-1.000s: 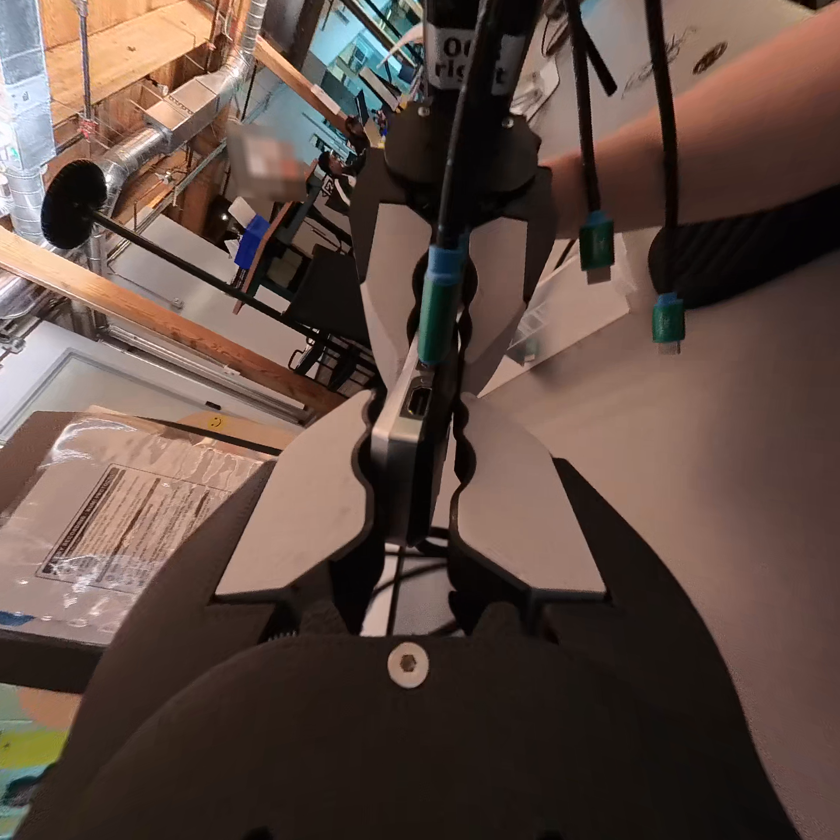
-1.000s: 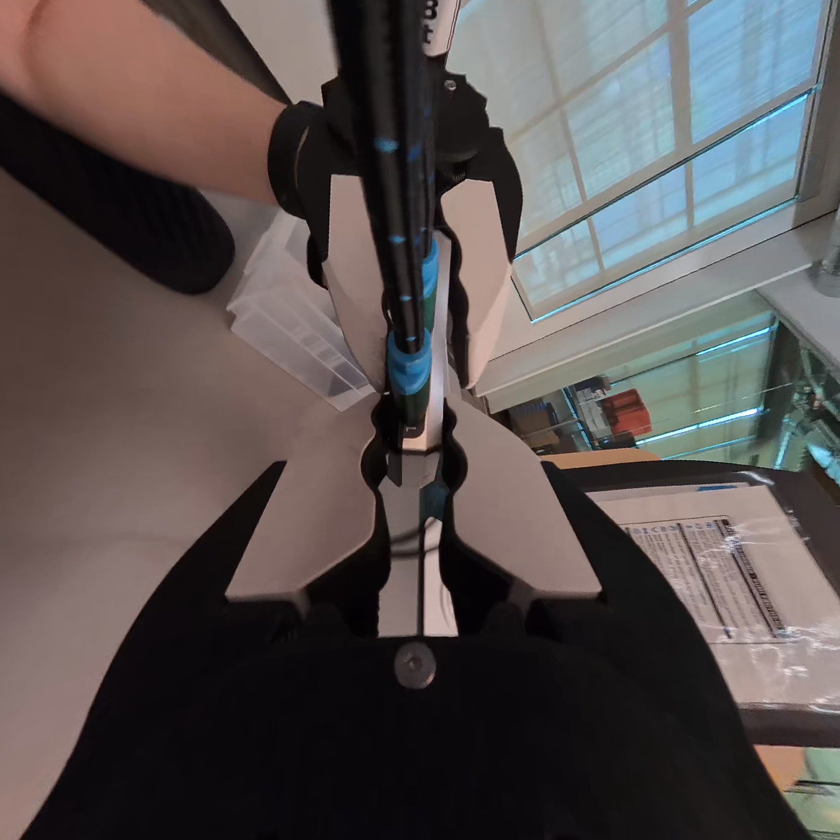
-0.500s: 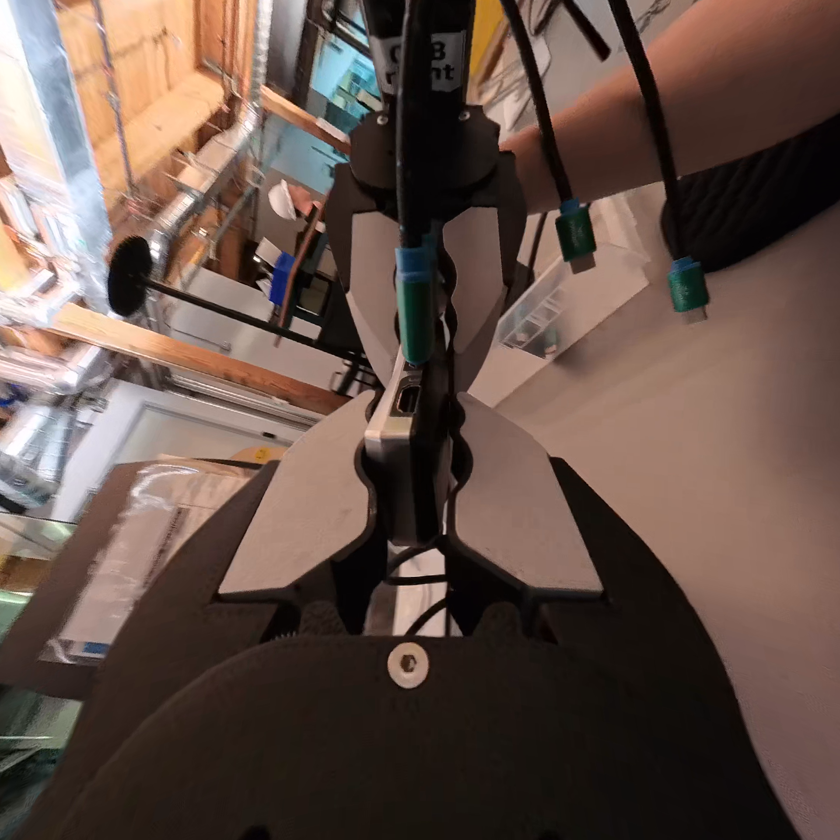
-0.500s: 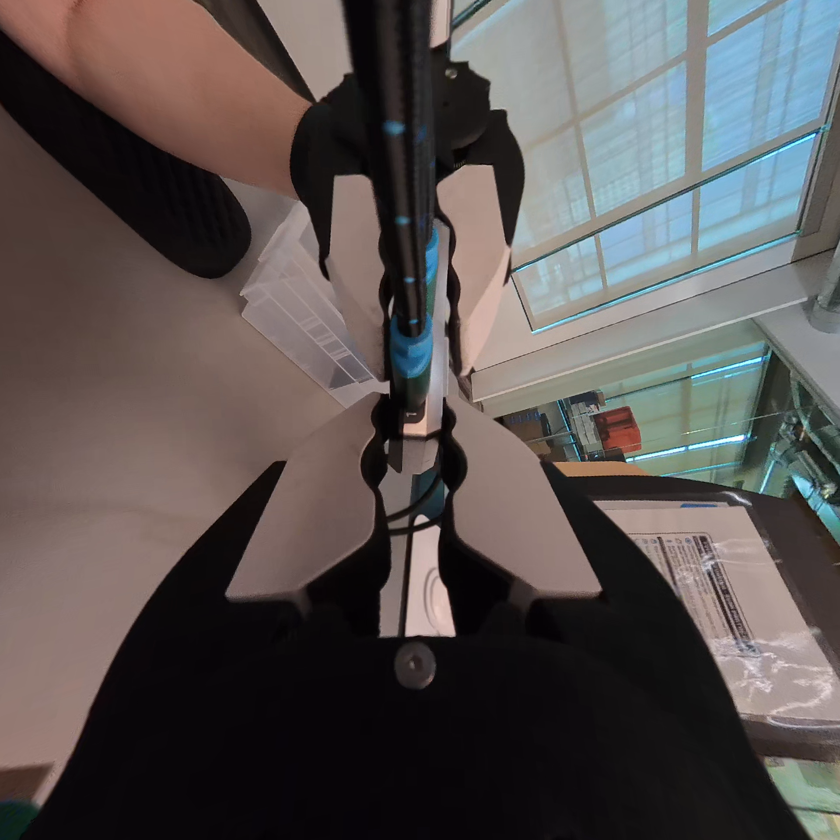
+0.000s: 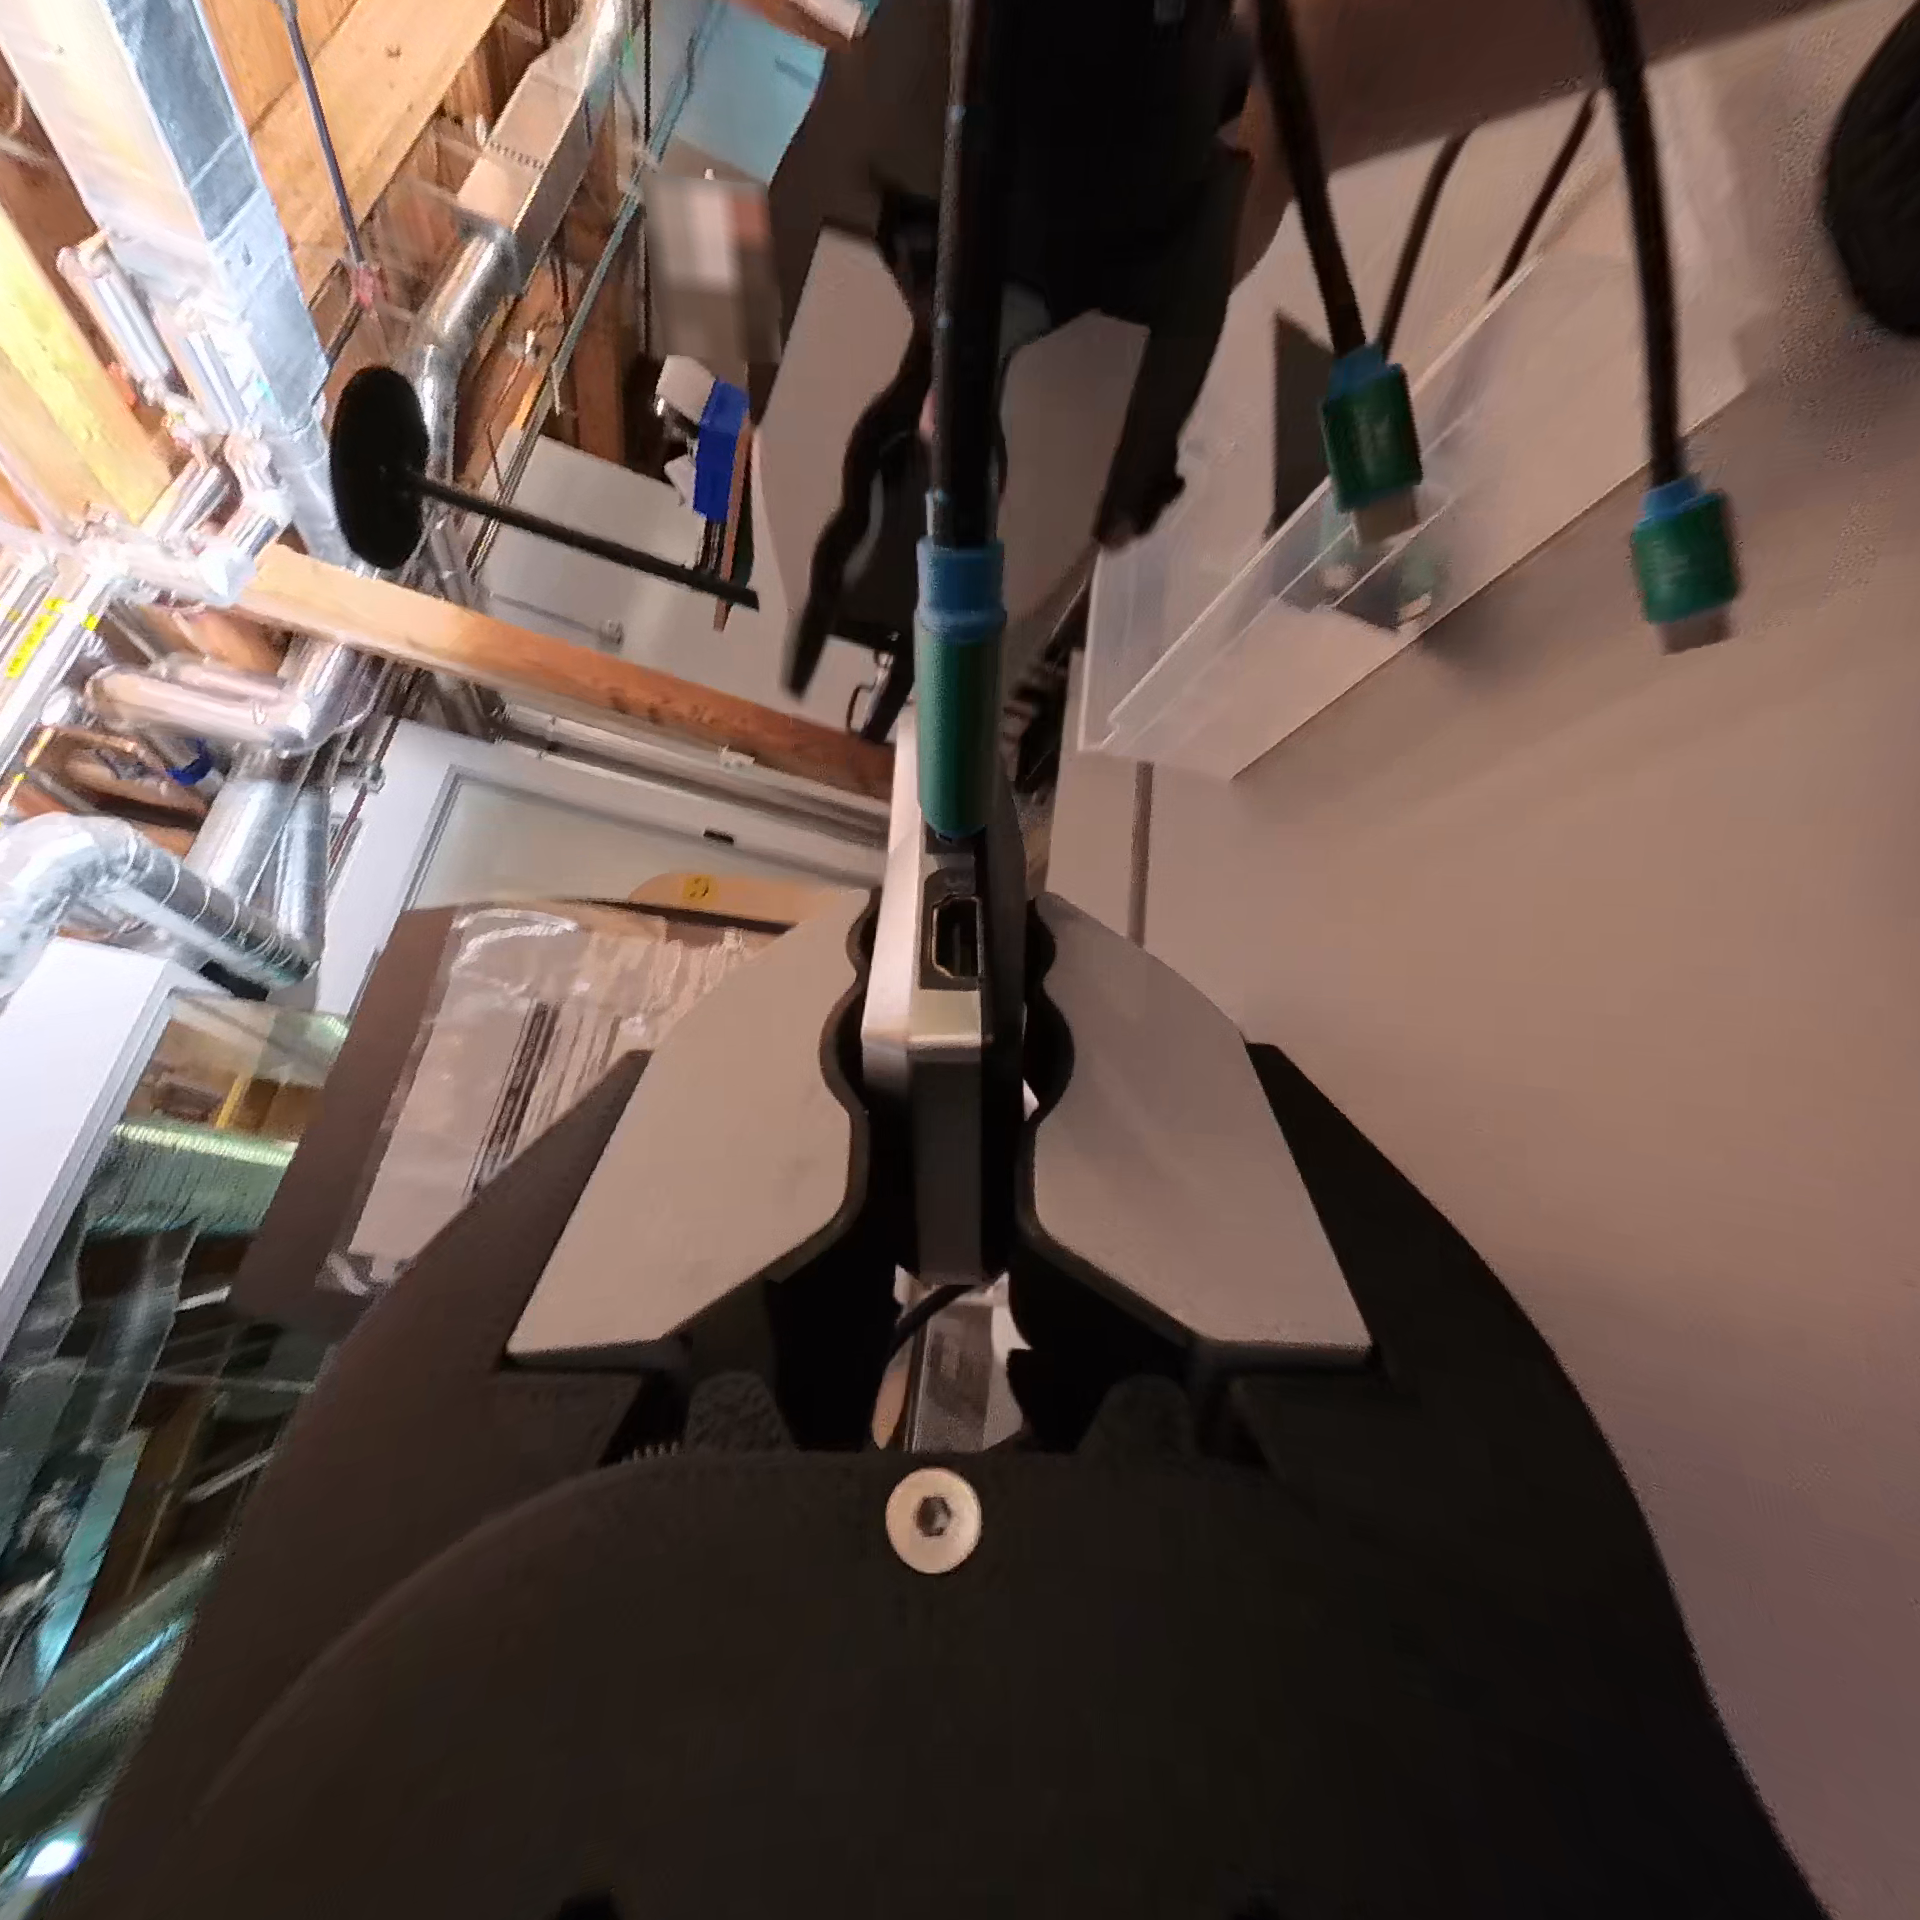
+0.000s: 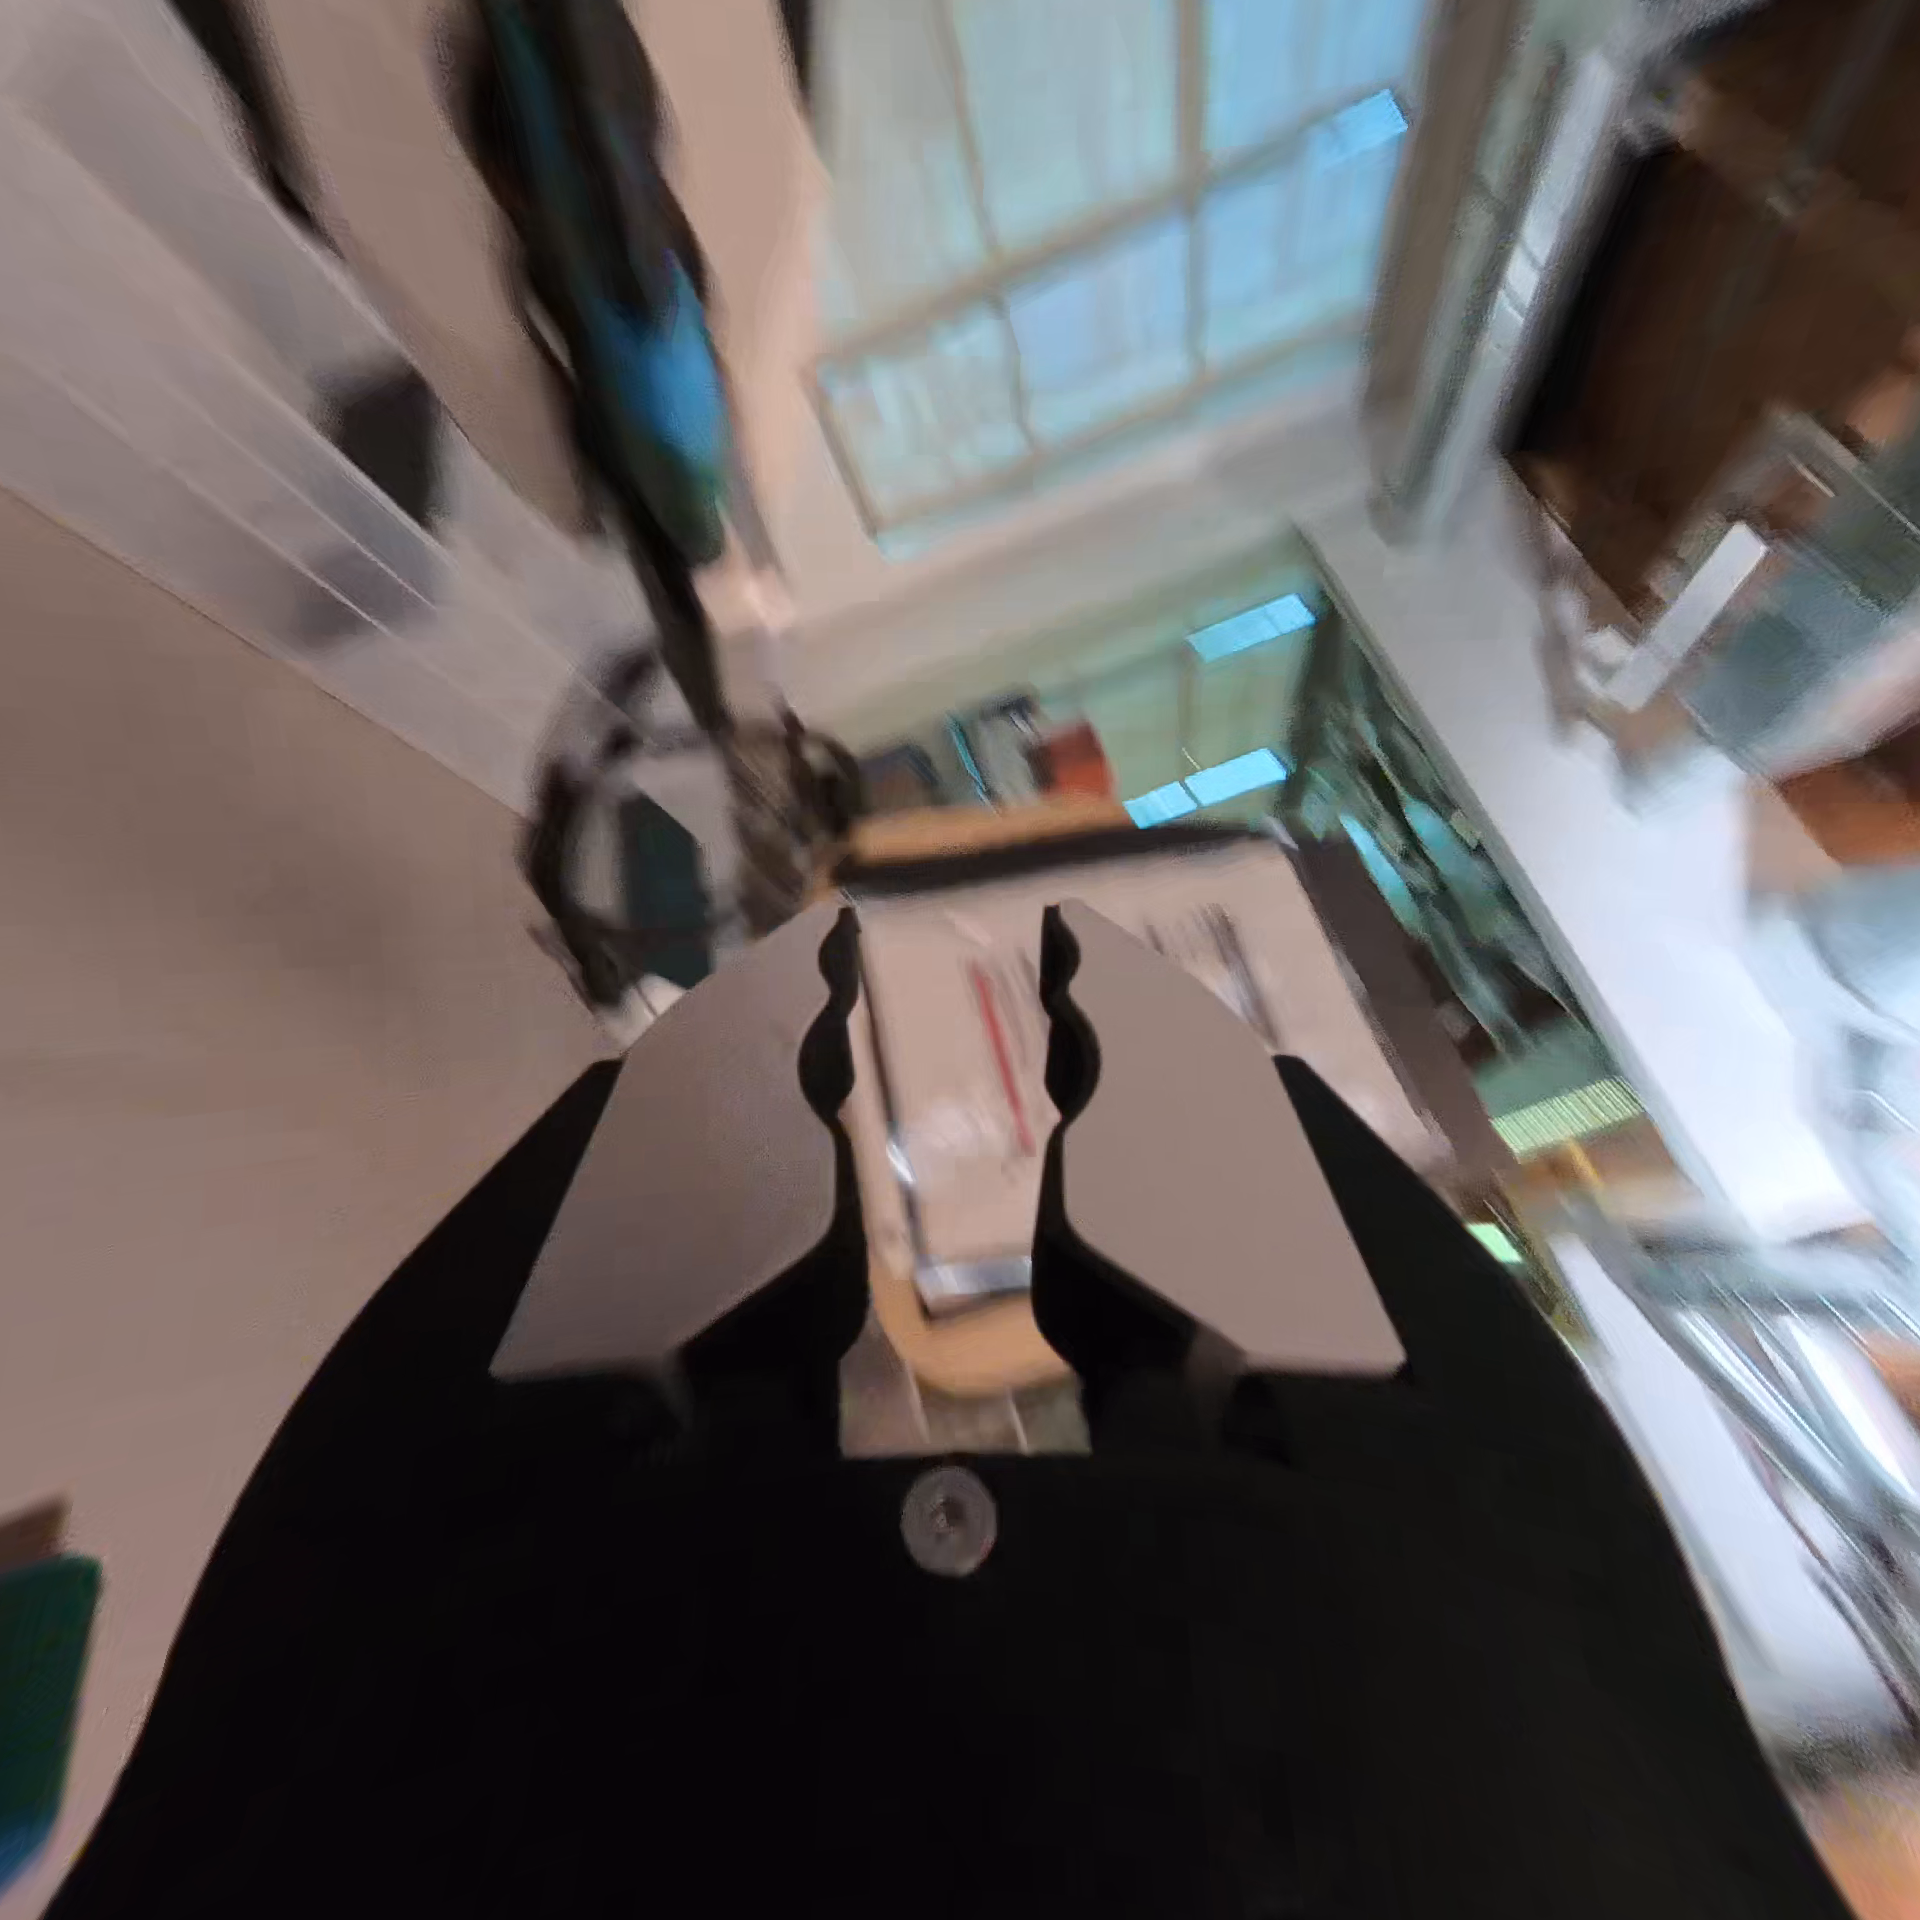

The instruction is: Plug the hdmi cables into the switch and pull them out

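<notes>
Firstly, left wrist view: left gripper [image 5: 948, 971] clamps the switch [image 5: 940, 1081]; one green plug [image 5: 956, 717] seated above a free port.

Right wrist view, blurred: right gripper [image 6: 948, 961] parted, empty.

Cables look limp; grip the stiff plug body.

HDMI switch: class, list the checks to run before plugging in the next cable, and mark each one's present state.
1. Left gripper clamped on the switch: ok.
2. Green plug fully seated in the far port: cannot tell.
3. Near port free: ok.
4. Right gripper open and empty: ok.
5. Loose plugs hanging clear of the switch: ok.
</notes>
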Action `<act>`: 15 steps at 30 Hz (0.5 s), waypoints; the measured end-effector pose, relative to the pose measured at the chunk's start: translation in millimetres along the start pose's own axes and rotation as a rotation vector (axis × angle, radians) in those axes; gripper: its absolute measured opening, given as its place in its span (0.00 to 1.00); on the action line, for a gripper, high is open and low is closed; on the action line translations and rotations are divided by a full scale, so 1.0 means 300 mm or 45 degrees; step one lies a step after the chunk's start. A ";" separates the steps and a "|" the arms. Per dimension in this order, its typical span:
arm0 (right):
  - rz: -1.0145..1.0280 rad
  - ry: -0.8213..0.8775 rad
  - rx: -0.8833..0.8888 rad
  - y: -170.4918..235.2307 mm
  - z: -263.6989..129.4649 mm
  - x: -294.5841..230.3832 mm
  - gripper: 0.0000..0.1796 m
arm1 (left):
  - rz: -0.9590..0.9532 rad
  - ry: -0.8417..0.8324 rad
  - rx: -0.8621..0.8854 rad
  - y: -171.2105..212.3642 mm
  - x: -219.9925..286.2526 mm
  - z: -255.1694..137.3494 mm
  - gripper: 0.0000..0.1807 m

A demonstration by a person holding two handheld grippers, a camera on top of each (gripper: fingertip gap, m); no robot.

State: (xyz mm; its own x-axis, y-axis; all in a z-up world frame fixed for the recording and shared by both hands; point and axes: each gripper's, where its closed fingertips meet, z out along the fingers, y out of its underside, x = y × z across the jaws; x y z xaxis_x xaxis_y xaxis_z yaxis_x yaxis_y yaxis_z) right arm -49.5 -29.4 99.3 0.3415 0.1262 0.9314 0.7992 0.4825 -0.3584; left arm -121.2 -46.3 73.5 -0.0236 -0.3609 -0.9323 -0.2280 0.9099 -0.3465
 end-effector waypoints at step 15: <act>0.854 0.789 -0.431 0.360 -0.419 0.434 0.12 | -0.003 -0.569 -0.302 0.181 -0.303 -0.155 0.13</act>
State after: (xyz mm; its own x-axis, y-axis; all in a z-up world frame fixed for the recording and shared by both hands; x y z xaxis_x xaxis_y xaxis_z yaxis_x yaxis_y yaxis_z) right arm 143.4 -69.7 173.7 0.9001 -0.2414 0.3627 0.4103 0.1895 -0.8920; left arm -176.8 26.3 144.2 0.3845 -0.1926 -0.9028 -0.4437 0.8191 -0.3637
